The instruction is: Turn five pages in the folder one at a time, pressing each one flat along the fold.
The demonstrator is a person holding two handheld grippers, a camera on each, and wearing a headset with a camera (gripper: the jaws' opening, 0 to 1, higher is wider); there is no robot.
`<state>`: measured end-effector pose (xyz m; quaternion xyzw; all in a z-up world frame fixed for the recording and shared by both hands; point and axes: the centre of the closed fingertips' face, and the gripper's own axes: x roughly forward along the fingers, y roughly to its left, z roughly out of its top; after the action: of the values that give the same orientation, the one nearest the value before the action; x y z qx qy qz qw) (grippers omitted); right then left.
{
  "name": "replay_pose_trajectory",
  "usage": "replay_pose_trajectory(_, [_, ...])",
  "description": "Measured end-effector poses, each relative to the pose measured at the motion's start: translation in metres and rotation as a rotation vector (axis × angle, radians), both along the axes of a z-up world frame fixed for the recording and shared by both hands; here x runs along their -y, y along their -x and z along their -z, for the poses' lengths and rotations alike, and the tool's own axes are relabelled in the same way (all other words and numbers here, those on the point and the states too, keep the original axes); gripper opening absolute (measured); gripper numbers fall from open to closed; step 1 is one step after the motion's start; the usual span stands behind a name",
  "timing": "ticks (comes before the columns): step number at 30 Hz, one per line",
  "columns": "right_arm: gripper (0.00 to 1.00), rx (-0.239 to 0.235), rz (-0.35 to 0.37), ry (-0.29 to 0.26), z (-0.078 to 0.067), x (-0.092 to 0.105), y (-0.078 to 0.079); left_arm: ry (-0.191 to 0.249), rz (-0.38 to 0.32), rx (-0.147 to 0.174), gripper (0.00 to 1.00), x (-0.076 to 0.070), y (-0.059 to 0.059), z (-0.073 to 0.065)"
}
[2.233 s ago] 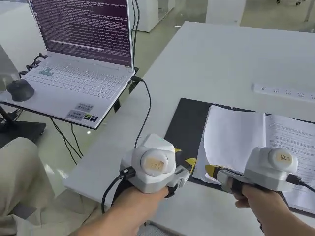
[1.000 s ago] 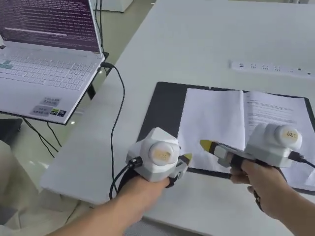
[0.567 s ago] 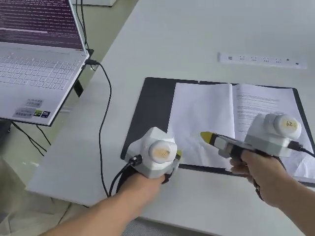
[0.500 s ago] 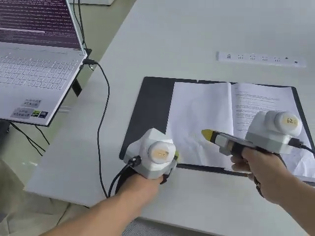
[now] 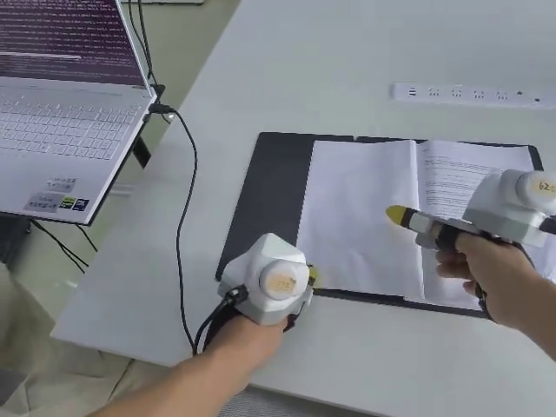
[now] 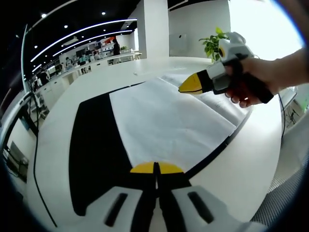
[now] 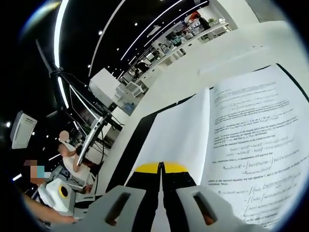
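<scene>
A black folder [image 5: 271, 187] lies open on the white table, a blank white page [image 5: 360, 208] on its left half and a printed page [image 5: 465, 174] on its right. My left gripper [image 5: 311, 276] is shut and sits at the folder's near left edge, its yellow tips [image 6: 156, 167] over the black cover [image 6: 94, 145]. My right gripper [image 5: 395, 215] is shut too and hovers above the blank page near the fold; its tips [image 7: 160, 167] point along the fold between the blank page [image 7: 178, 135] and the printed page [image 7: 253, 130].
An open laptop [image 5: 61, 113] stands on a stand left of the table, its black cable [image 5: 182, 226] hanging past the table edge. A white power strip [image 5: 469, 94] lies at the far side. A person sits in the distance [image 7: 67, 145].
My right gripper has moved right and a little up, from over the blank page's near edge towards the fold. The left gripper has stayed at the folder's near left edge. The head view has shifted.
</scene>
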<state>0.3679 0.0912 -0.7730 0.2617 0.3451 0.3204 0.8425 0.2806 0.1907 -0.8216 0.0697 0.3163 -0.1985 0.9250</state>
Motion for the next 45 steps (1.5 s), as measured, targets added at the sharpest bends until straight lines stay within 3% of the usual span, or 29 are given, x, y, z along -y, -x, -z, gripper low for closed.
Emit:
replay_pose_trajectory(5, [0.0, -0.051, 0.045, -0.027, 0.003, 0.012, -0.018, -0.001, -0.005, 0.003, 0.0, 0.0, 0.0, 0.0])
replay_pose_trajectory(8, [0.0, -0.076, 0.073, -0.048, 0.014, 0.023, -0.037, -0.003, -0.006, 0.005, 0.0, 0.0, 0.001, -0.001])
replay_pose_trajectory(13, [0.0, -0.109, 0.104, -0.076, 0.026, 0.033, -0.054, -0.005, -0.006, 0.006, 0.0, 0.0, 0.001, -0.001])
replay_pose_trajectory(20, [0.0, -0.148, 0.129, -0.136, 0.03, 0.035, -0.07, -0.004, -0.012, 0.007, 0.0, 0.0, 0.001, -0.002])
replay_pose_trajectory(32, [0.0, -0.152, 0.15, -0.164, 0.031, 0.033, -0.093, -0.011, -0.01, 0.006, 0.0, 0.0, 0.001, -0.002])
replay_pose_trajectory(45, [0.0, -0.147, 0.146, -0.14, 0.031, 0.031, -0.124, -0.017, -0.012, 0.006, 0.0, 0.0, 0.001, -0.001])
